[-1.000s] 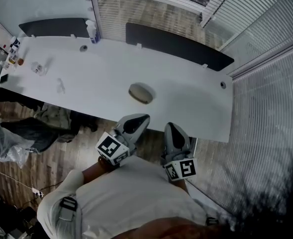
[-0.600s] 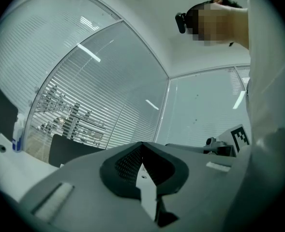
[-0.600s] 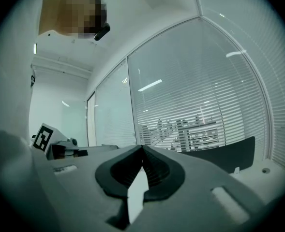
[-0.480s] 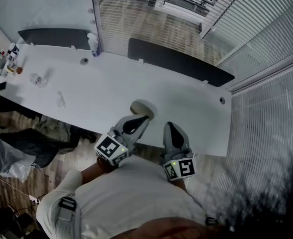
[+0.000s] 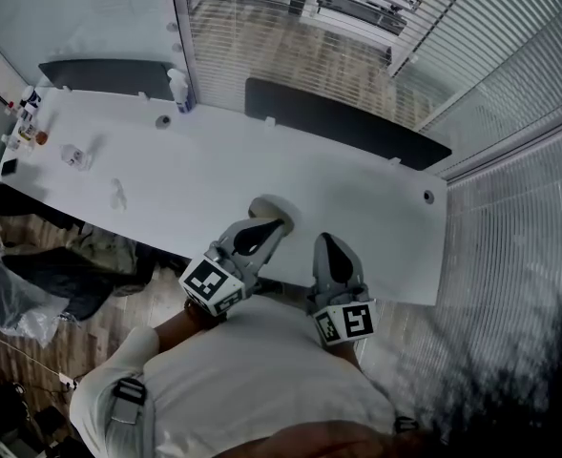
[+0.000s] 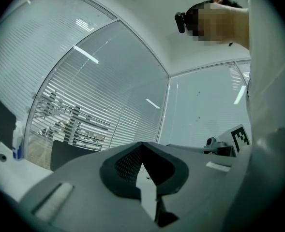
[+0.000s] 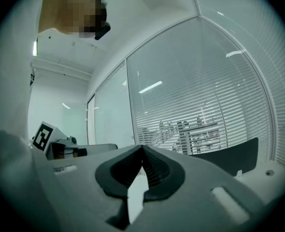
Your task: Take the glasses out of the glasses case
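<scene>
A closed oval glasses case (image 5: 275, 205) lies on the white table (image 5: 214, 160) near its front edge. Seen from the head view, my left gripper (image 5: 278, 224) is shut and empty, with its tip just in front of the case and hiding the case's near rim. My right gripper (image 5: 323, 241) is shut and empty too, at the table's front edge to the right of the case. In the left gripper view the jaws (image 6: 142, 147) meet with nothing between them; the right gripper view shows the same (image 7: 142, 149). Both gripper views look level at glass walls with blinds. No glasses are visible.
A spray bottle (image 5: 177, 88) stands at the table's back edge. Small bottles (image 5: 25, 120), a glass (image 5: 72, 155) and a small clear object (image 5: 118, 196) sit at the left end. Dark panels (image 5: 343, 120) line the far side. A plastic bag (image 5: 4, 284) lies on the floor left.
I have stepped toward the table with both grippers. The case now sits right at the left gripper's tip, where before it lay well ahead. Both grippers stay shut.
</scene>
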`<control>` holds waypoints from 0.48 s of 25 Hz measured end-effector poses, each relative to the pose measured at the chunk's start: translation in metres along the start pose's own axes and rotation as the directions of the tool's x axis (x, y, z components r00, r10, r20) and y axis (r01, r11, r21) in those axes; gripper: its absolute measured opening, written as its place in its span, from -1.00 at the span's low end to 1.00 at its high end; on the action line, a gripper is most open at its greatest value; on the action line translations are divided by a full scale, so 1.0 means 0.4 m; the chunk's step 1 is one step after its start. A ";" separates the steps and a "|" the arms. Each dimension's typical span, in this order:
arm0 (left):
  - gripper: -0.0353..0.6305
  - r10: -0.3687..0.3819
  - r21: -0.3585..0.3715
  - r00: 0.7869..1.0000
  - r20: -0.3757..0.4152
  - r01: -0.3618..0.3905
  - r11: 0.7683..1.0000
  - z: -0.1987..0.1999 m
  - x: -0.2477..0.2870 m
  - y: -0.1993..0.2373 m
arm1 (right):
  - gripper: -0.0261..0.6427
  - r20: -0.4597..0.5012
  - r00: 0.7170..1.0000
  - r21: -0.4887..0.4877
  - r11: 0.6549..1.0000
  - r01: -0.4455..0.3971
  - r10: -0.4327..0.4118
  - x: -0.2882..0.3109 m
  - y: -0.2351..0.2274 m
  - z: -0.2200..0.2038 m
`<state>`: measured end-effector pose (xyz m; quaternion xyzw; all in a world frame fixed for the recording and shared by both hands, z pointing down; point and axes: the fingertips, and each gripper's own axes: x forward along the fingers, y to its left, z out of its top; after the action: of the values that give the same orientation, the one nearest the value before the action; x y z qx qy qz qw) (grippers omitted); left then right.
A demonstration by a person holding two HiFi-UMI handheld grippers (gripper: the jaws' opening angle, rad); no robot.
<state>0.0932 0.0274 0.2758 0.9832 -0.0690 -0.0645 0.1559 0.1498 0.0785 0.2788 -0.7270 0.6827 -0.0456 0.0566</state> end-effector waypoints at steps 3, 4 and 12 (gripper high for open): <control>-0.88 -0.004 -0.002 1.000 -0.002 0.004 1.000 -0.016 0.019 -0.029 | -0.92 0.005 1.000 -0.006 1.000 -0.002 0.002 -0.020 -0.026 0.011; -0.88 -0.005 -0.003 1.000 0.000 0.005 1.000 -0.017 0.026 -0.038 | -0.92 0.006 1.000 -0.009 1.000 -0.003 0.003 -0.025 -0.034 0.017; -0.88 -0.023 0.020 1.000 0.012 0.023 1.000 -0.004 0.073 -0.089 | -0.92 0.018 1.000 -0.022 1.000 -0.015 0.016 -0.046 -0.070 0.048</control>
<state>0.1260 0.0567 0.2630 0.9851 -0.0593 -0.0715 0.1448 0.1790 0.0990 0.2639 -0.7227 0.6882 -0.0311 0.0552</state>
